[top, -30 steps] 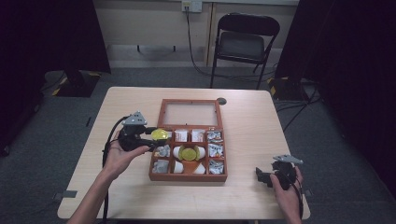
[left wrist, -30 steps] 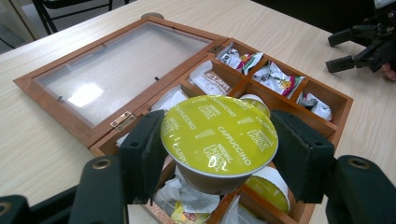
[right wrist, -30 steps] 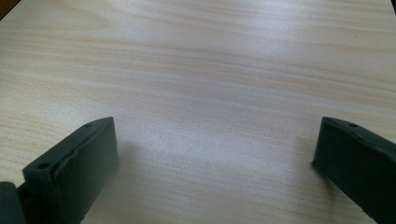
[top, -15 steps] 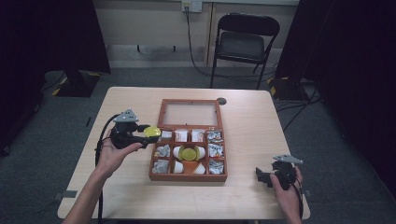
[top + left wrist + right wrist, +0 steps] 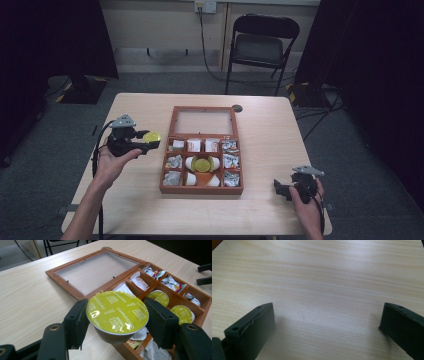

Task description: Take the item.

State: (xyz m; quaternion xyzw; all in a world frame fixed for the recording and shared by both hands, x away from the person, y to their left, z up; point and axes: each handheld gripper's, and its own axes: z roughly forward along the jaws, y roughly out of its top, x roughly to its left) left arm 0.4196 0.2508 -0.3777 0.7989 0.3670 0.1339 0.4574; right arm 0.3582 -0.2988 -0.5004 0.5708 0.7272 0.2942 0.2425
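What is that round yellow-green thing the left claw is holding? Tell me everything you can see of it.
It is a coffee capsule: a small cup with a glossy yellow-green foil lid printed in white with "Cappuccino" and "Nescafé Dolce Gusto", a pale rim and a darker body below. The left claw grips it by its sides between two black jaws, lid up and slightly tilted. It hangs in the air by the left edge of the wooden box, touching nothing else. Similar capsules lie in the box.

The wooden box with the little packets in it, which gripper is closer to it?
Left. The left gripper, shut on a yellow capsule, is just off the wooden box's left edge. The right gripper rests farther off, near the table's right front corner.
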